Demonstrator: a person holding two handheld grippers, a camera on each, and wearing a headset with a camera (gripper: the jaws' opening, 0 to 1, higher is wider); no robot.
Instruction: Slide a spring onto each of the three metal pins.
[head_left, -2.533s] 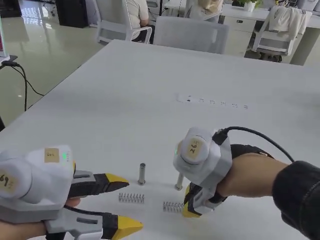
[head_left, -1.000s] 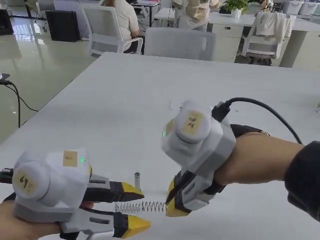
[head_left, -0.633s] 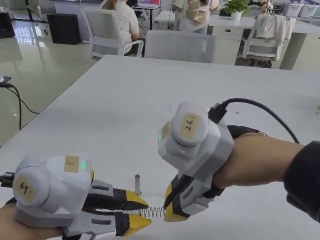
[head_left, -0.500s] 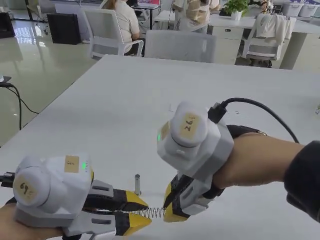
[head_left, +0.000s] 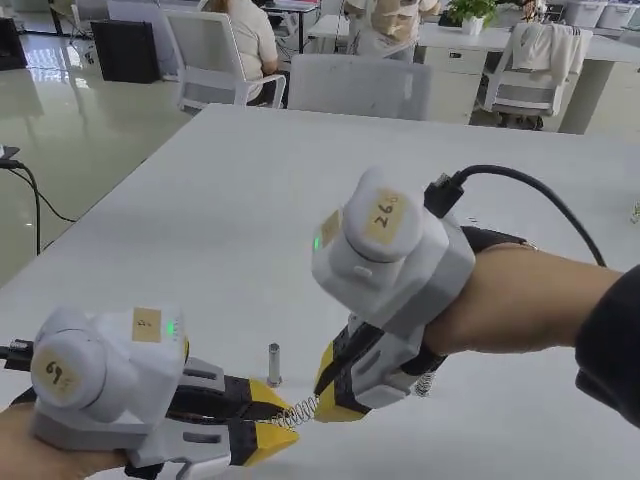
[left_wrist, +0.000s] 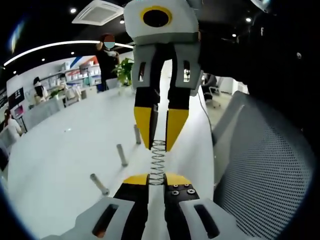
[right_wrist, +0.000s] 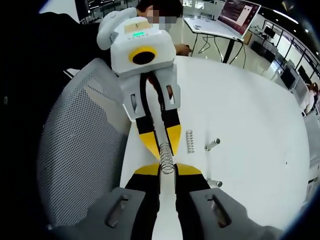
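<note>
Lowest in the head view, the left gripper (head_left: 275, 418) has its jaws pinched on one end of a spring (head_left: 298, 410). Facing it from just beyond, the right gripper (head_left: 322, 403) has its jaws clamped on the spring's other end. The coil is stretched between the two pairs of yellow tips, above the white table (head_left: 250, 220). Just behind the tips stands one upright metal pin (head_left: 273, 363), with nothing on it.

The left gripper view looks along the held spring to the right gripper's tips. To the left of them it shows a row of three bare pins standing on the table. They are the near pin (left_wrist: 98, 184), the middle pin (left_wrist: 121, 154) and the far pin (left_wrist: 137, 134), which is just beside the right gripper's tips. A grey mesh chair (left_wrist: 260, 165) fills the right of that view.

The right gripper view shows the end ring of the held coil between its own tips. It also shows a loose spring (right_wrist: 189, 141) lying flat on the table, just beside a pin.

A black cable (head_left: 520, 190) arcs from the right gripper's housing over the person's forearm. Past the table's far edge are a grey chair (head_left: 360, 88) and a white chair (head_left: 205, 50) with a seated person.
</note>
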